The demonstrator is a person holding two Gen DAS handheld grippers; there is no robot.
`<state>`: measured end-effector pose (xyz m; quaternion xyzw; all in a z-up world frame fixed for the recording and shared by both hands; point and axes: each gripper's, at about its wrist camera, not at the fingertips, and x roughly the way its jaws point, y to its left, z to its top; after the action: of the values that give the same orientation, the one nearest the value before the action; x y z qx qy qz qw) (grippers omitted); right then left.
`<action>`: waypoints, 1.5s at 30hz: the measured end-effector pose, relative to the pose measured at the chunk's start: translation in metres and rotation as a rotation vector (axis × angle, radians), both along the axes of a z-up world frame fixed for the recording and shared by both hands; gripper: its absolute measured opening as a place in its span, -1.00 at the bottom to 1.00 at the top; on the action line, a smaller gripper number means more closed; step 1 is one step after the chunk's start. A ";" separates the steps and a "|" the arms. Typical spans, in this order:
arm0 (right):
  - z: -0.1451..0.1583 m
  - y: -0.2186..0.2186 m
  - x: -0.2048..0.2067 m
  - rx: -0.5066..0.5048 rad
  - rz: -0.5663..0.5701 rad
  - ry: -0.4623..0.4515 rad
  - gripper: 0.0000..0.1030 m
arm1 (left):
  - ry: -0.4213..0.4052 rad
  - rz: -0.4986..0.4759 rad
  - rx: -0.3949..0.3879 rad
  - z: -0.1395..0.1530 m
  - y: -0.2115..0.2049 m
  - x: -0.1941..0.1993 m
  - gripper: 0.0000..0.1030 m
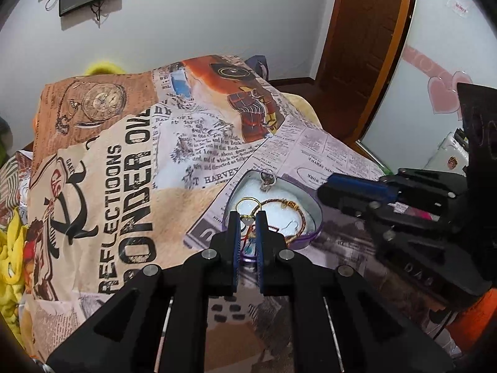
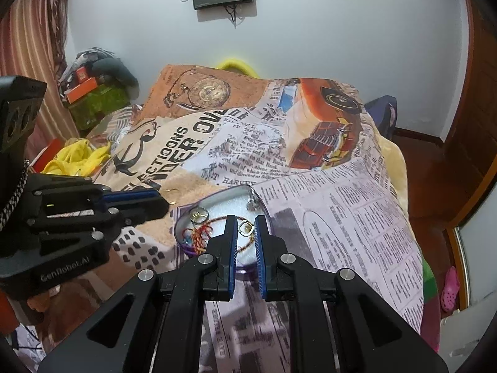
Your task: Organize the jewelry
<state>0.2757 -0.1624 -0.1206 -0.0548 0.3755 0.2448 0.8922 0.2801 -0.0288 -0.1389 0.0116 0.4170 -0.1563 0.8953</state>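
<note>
A heart-shaped purple tin with a white lining lies on the printed bed cover; it also shows in the right wrist view. In it lie a braided gold and red bracelet, a silver ring and coloured threads. My left gripper is shut on a gold ring with a pale stone, just above the tin. My right gripper hovers over the tin, its jaws narrowly apart around a small gold-framed piece; I cannot tell whether they touch it.
The bed cover with newspaper print rises into a hump behind the tin. A yellow cloth and boxes lie at the left. A wooden door and mirrored wardrobe stand at the right.
</note>
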 end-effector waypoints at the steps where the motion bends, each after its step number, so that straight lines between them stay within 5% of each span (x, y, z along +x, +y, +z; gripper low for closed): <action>1: -0.001 0.003 0.002 0.000 0.005 0.002 -0.81 | 0.002 -0.003 0.000 -0.001 -0.002 0.002 -0.85; 26: -0.024 0.019 0.015 -0.064 0.042 0.080 -0.80 | 0.055 0.003 -0.020 -0.016 -0.001 0.012 -0.84; 32: -0.013 0.014 0.010 -0.063 0.028 0.073 -0.76 | 0.024 0.028 -0.031 0.001 0.007 -0.001 -0.83; 38: 0.009 0.010 -0.004 -0.054 0.012 0.022 -0.50 | -0.040 0.051 -0.038 0.030 0.014 -0.022 -0.77; 45: 0.045 0.003 -0.027 -0.027 -0.014 -0.054 -0.50 | -0.175 0.086 -0.027 0.077 0.016 -0.061 -0.60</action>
<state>0.2488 -0.1599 -0.0760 -0.0710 0.3548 0.2317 0.9030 0.2188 -0.0130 -0.0618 -0.0048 0.3354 -0.1217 0.9342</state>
